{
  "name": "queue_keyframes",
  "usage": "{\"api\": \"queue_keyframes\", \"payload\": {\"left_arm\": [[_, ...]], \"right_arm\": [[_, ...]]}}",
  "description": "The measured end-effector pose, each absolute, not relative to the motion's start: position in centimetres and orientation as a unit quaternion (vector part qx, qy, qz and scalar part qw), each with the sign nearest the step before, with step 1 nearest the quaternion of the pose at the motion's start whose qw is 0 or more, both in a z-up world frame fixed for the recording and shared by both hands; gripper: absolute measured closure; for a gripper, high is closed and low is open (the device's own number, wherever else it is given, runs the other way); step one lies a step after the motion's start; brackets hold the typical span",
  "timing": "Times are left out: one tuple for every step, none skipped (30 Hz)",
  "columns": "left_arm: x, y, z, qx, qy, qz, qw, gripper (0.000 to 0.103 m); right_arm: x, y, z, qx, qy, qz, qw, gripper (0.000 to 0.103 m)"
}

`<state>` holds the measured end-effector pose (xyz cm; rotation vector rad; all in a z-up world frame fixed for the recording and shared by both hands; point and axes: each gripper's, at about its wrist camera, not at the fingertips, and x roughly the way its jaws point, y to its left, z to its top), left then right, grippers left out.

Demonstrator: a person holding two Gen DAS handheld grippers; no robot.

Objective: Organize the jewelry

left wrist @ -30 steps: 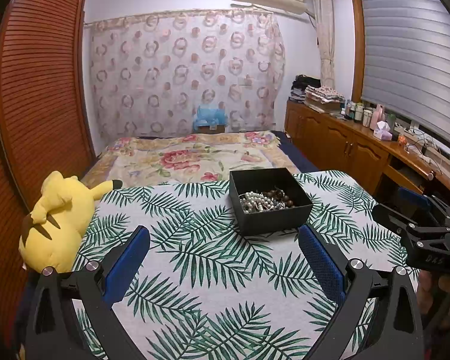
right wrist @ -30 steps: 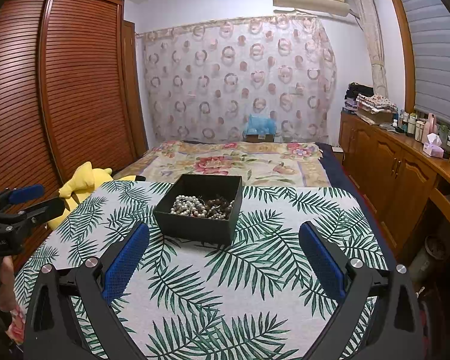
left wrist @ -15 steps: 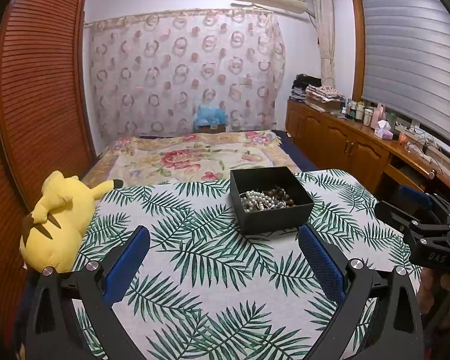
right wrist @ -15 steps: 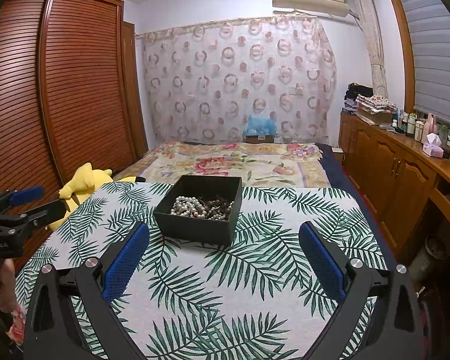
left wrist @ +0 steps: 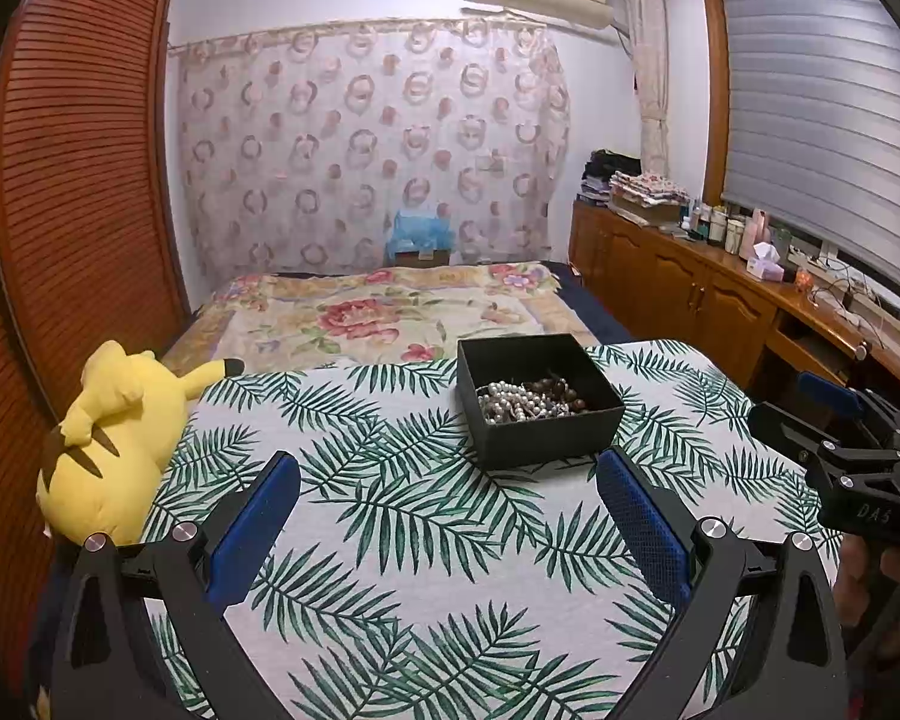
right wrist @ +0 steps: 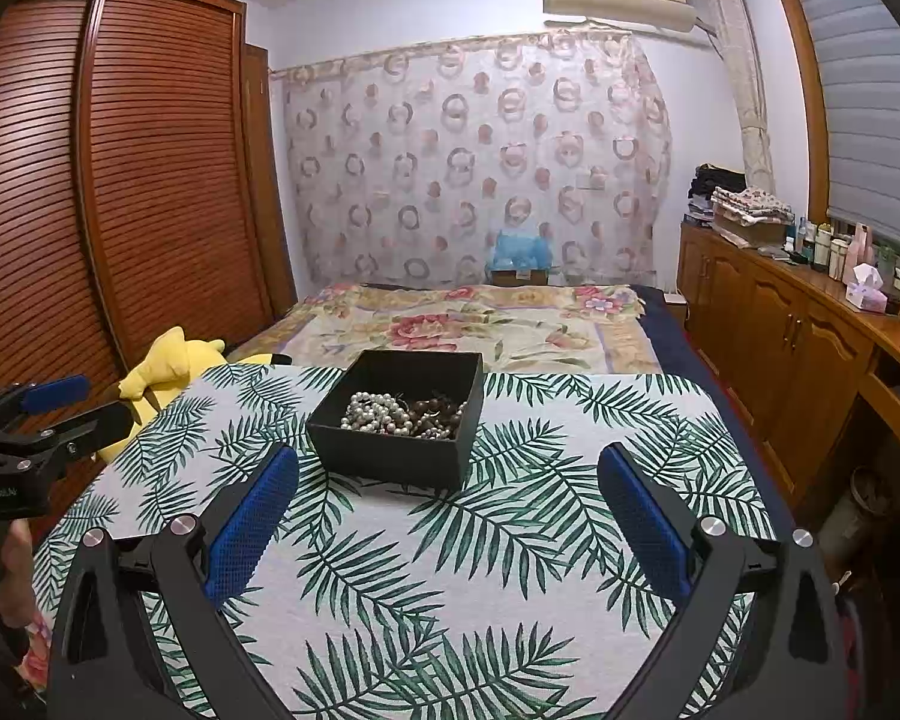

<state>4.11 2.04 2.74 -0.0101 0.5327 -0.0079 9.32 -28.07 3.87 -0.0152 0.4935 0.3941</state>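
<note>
Two grippers are hovering over the leaf-print cloth (right wrist: 510, 570), neither touching anything. The left gripper (left wrist: 447, 525) is spreading its blue fingers (left wrist: 252, 531) wide, holding nothing, and the right gripper (right wrist: 447, 516) is gaping just as wide. Beyond them a black box (right wrist: 390, 450) is sitting on the cloth, holding a pearl strand (right wrist: 375, 411) tangled beside brown beads (right wrist: 435, 417). Left of the cloth, a yellow plush toy (left wrist: 111, 441) is lying.
</note>
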Motion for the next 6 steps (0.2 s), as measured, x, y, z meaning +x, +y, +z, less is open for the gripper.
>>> {"api": "queue_keyframes", "payload": {"left_arm": [[4.12,2.04,2.75,-0.005,0.264,-0.004,0.965,0.008],[4.10,2.06,2.78,-0.005,0.263,-0.003,0.965,0.008],[4.08,2.07,2.74,-0.006,0.262,-0.002,0.965,0.008],[4.10,2.09,2.69,-0.007,0.262,-0.002,0.965,0.008],[4.08,2.13,2.78,-0.007,0.261,-0.002,0.965,0.008],[4.08,2.13,2.77,-0.008,0.260,-0.002,0.965,0.008]], "right_arm": [[9.32,-28.09,3.87,-0.007,0.243,0.194,0.950,0.003],[9.32,-28.09,3.87,-0.007,0.243,0.194,0.950,0.003],[9.32,-28.09,3.87,-0.007,0.243,0.194,0.950,0.003],[9.30,-28.08,3.87,-0.008,0.242,0.194,0.950,0.003],[9.30,-28.07,3.87,-0.008,0.242,0.194,0.951,0.003],[9.33,-28.11,3.86,-0.007,0.242,0.194,0.950,0.003]]}}
